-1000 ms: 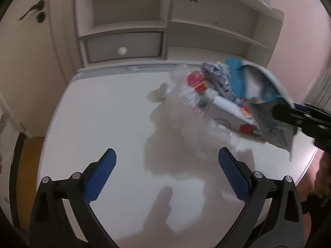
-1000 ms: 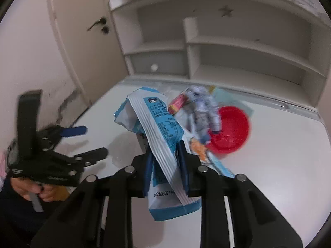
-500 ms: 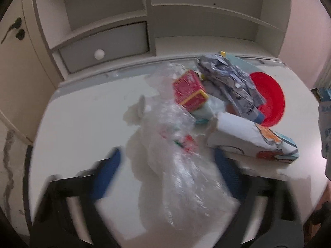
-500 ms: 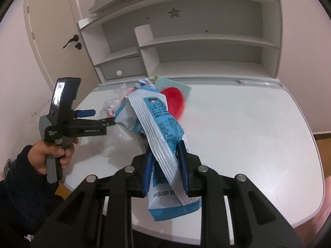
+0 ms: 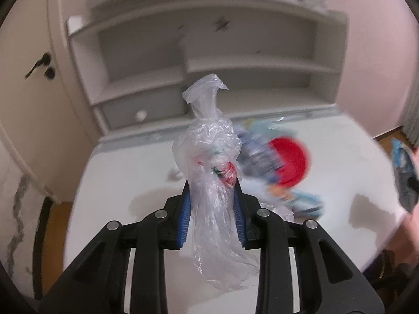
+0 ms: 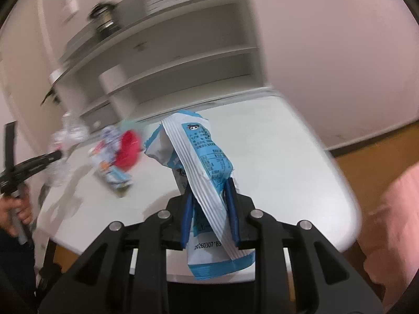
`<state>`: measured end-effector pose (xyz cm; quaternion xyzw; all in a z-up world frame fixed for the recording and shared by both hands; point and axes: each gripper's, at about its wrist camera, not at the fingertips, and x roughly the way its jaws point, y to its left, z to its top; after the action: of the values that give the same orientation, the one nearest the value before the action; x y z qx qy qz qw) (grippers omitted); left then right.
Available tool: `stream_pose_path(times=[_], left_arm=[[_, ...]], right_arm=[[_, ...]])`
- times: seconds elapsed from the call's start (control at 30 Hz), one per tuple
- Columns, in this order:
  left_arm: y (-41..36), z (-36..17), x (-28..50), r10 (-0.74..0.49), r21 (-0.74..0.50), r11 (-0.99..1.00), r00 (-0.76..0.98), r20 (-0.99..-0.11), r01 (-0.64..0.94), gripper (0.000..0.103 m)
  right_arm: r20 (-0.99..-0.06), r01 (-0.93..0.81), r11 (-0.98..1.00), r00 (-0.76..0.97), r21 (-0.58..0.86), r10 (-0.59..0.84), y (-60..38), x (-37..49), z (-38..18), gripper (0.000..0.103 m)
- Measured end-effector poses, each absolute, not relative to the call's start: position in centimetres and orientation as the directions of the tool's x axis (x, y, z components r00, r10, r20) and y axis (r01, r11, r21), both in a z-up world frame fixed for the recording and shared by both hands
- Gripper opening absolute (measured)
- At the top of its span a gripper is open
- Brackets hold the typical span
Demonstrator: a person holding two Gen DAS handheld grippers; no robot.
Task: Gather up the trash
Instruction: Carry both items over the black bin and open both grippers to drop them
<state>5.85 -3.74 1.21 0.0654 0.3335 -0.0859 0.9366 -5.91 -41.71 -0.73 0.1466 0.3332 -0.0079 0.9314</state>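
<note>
My left gripper [image 5: 211, 204] is shut on a crumpled clear plastic bag [image 5: 209, 157] and holds it up above the white table [image 5: 125, 183]. My right gripper [image 6: 209, 198] is shut on a blue and white snack wrapper [image 6: 204, 154], held over the table's right part [image 6: 275, 157]. A blurred pile of trash lies on the table: a red lid [image 5: 290, 162], a crumpled silver wrapper [image 5: 259, 154] and a paper tube [image 6: 110, 170]. The left gripper also shows at the far left of the right wrist view [image 6: 39, 164].
White shelves with a small drawer [image 5: 141, 110] stand behind the table. A door with a black handle [image 5: 42, 65] is at the left. Wooden floor [image 6: 366, 151] shows past the table's right edge.
My left gripper has shut on the plastic bag and lifted it off the table. My right gripper has carried the snack wrapper to the right, away from the pile.
</note>
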Motion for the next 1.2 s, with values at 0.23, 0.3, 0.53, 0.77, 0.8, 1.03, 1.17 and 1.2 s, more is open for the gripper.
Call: stream_pose_path(times=[0.23,0.3,0.53,0.77,0.8,1.03,1.17,1.2], left_arm=[[-19.9,2.0,2.5,-0.407,0.071,0.821,0.667,-0.624,0.567,0.028],[-25.7,1.2,0.9,-0.48,0.069,0.739,0.596,-0.644,0.67,0.028],[-44.8,-3.9,-7.5,-0.63,0.03,0.349,0.258,-0.732,0.937,0.028],[-55.8,-13.6,-12.8,-0.523,0.008,0.059,0.037,-0.851,0.998,0.028],[-56.9,-15.5,-13.4,-0.499,0.01,0.04,0.029,-0.866,0.999,0.028],[-61.3,-25.0,-15.4,-0.36,-0.012,-0.013,-0.016,-0.933,1.0,0.028],[-62.8,-28.7,-16.9,-0.3,-0.052,-0.008,-0.052,-0.953,0.999,0.028],[-63.0,-29.4,-17.1,-0.287,-0.06,-0.005,-0.059,-0.956,0.998,0.028]], right_arm=[[-0.632,0.35,0.896,0.768,0.275,-0.106,-51.2,-12.5,-2.2,0.024],[-0.644,0.422,0.867,0.747,0.265,-0.167,-53.6,-15.2,-3.1,0.024],[-0.723,0.681,0.688,0.604,0.25,-0.335,-61.8,-26.5,-8.4,0.024],[-0.833,0.842,0.473,0.443,0.259,-0.332,-66.7,-35.3,-17.1,0.024],[-0.854,0.857,0.444,0.419,0.261,-0.307,-67.2,-36.2,-19.0,0.024],[-0.92,0.886,0.345,0.371,0.31,-0.128,-68.0,-37.6,-27.3,0.024],[-0.93,0.889,0.337,0.356,0.309,-0.088,-68.1,-36.6,-29.3,0.024],[-0.931,0.889,0.336,0.357,0.311,-0.082,-68.5,-36.2,-29.5,0.024]])
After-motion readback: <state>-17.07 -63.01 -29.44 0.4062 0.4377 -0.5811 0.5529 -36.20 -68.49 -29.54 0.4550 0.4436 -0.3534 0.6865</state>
